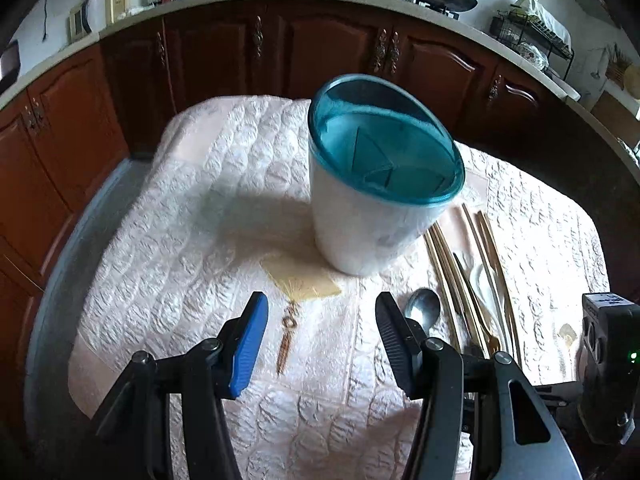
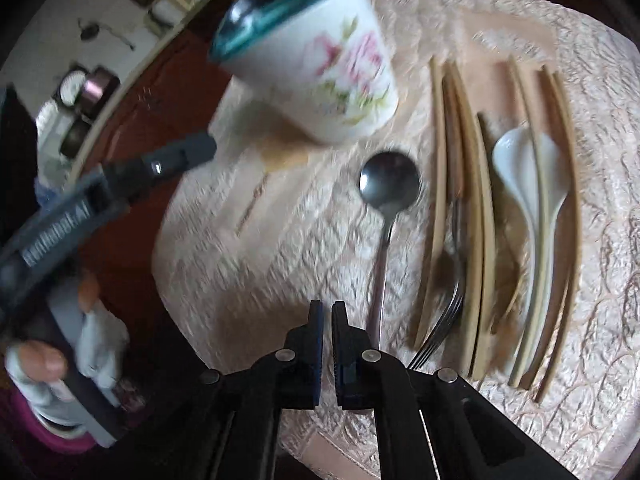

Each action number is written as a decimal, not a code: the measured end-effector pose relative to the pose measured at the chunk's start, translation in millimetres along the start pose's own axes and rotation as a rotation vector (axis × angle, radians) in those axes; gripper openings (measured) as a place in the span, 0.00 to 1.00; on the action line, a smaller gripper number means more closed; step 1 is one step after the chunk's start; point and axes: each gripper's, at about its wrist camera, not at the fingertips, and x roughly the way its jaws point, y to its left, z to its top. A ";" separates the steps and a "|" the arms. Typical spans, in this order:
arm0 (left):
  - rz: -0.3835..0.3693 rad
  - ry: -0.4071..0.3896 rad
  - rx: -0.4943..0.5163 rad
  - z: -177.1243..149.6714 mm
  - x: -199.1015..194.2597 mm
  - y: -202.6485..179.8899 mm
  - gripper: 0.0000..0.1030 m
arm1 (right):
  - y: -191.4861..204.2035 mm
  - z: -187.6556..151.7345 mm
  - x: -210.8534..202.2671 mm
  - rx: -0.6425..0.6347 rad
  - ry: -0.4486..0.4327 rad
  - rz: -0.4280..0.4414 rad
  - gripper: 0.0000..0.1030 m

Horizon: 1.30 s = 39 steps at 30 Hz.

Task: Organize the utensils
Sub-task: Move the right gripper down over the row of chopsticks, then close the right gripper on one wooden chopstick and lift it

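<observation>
Right gripper (image 2: 327, 312): jaws almost together, only a thin slit between the pads, nothing in it; it hangs above the cloth, nearer the camera than the holder, just left of the metal spoon's handle.
Left gripper (image 1: 320, 312): jaws wide apart, empty, above the cloth in front of the holder.
Holder (image 1: 372, 200): white container with a teal rim and pink flowers on its side, dividers inside; it stands upright on the cloth.
Metal spoon (image 2: 386, 216): lies just right of the holder's base, bowl toward it, handle running down beside the right gripper.
Fork (image 2: 444, 308): right of the metal spoon, among the chopsticks.
Chopsticks (image 2: 474, 208): several pale sticks lying side by side, right of the holder.
White spoon (image 2: 532, 184): ceramic, farthest right of the holder, between chopsticks.
Cloth (image 1: 180, 240): pale quilted cover over the table under the holder.
Room: dark wooden cabinets (image 1: 280, 48) and a countertop with bottles and pans stand behind the holder.
</observation>
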 end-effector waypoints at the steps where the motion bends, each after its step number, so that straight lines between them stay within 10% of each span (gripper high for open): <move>1: -0.020 0.004 0.005 -0.5 1.3 -0.3 0.55 | -1.3 0.4 -2.5 0.006 0.003 -0.011 0.09; 6: -0.154 0.049 0.029 -1.3 24.3 -10.3 0.55 | -17.6 9.9 -43.8 0.030 -0.091 -0.078 0.33; 12: -0.283 0.077 0.034 -4.9 58.6 -26.4 0.55 | -69.5 19.9 -75.6 0.120 -0.157 -0.207 0.33; 20: -0.269 0.095 0.035 -2.3 91.9 -43.2 0.52 | -100.9 38.4 -89.1 0.146 -0.180 -0.230 0.33; 27: -0.292 0.106 0.067 -1.0 104.8 -56.6 0.15 | -108.0 63.3 -75.4 0.130 -0.179 -0.230 0.33; 39: -0.312 0.124 0.075 -8.7 95.2 -58.6 0.03 | -112.0 132.4 -33.1 0.069 -0.129 -0.281 0.32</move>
